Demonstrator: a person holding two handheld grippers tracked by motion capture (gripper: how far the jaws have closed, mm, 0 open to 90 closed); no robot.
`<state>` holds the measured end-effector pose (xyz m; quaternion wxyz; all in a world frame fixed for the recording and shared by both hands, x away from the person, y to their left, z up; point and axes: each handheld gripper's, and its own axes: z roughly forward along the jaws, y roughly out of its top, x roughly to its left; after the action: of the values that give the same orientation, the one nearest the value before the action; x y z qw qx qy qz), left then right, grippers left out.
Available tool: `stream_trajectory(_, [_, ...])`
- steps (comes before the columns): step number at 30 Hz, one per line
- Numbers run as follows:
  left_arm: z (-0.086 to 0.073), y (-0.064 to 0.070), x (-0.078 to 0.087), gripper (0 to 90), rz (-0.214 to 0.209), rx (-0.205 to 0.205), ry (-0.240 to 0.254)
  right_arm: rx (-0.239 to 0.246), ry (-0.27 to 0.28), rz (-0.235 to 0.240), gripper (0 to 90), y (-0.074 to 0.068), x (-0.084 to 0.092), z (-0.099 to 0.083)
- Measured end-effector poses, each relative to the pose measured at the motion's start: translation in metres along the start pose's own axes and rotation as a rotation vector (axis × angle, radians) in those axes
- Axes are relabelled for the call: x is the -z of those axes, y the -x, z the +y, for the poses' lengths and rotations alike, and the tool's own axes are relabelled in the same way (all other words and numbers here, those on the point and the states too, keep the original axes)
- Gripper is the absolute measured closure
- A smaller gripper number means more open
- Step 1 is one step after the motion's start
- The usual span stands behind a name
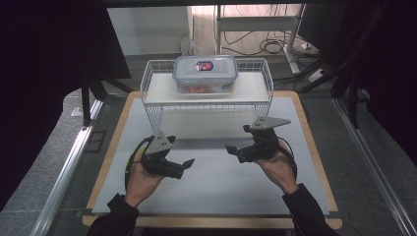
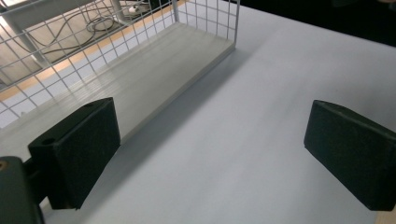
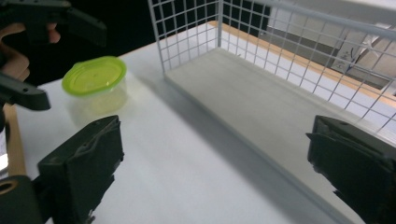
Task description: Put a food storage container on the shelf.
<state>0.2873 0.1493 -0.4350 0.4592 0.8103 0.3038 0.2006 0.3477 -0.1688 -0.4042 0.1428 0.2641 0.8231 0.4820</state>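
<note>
- We hold the left gripper (image 1: 181, 164) over the near-left part of the table (image 1: 216, 187); its jaws stand wide apart with nothing between them.
- Our right gripper (image 1: 235, 150) hangs over the near-right part, jaws spread wide as well and empty, its tips turned toward the left gripper.
- The wire rack (image 1: 206, 93) stands along the table's far edge, beyond both grippers.
- A clear lidded box (image 1: 205, 73) sits on the rack's upper shelf, about midway along it.
- In the right gripper view we see a small tub with a green lid (image 3: 95, 84) on the table, beside the rack's end, well apart from the jaws.
</note>
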Motion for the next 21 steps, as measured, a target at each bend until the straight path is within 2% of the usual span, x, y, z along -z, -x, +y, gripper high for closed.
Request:
stream_trajectory(6, [-0.014, 0.007, 0.005, 1.9, 0.006, -0.001, 0.007, 0.013, -0.023, -0.009, 0.0, -0.007, 0.005, -0.019])
stream_trajectory(10, [-0.026, 0.013, 0.007, 1.8, 0.011, 0.001, 0.008, -0.013, -0.025, -0.011, 0.0, -0.009, 0.009, -0.032])
stream_trajectory(16, [-0.051, 0.020, 0.008, 2.6, 0.001, 0.034, 0.027, -0.039, -0.022, -0.002, 0.1, -0.015, 0.012, -0.052])
stream_trajectory(18, [-0.059, 0.023, 0.008, 2.7, -0.016, 0.048, 0.015, -0.039, -0.022, -0.014, 0.4, -0.017, 0.013, -0.059])
stream_trajectory(21, [-0.067, 0.027, 0.009, 2.3, -0.002, 0.039, 0.003, -0.051, -0.017, -0.020, 0.6, -0.020, 0.014, -0.067])
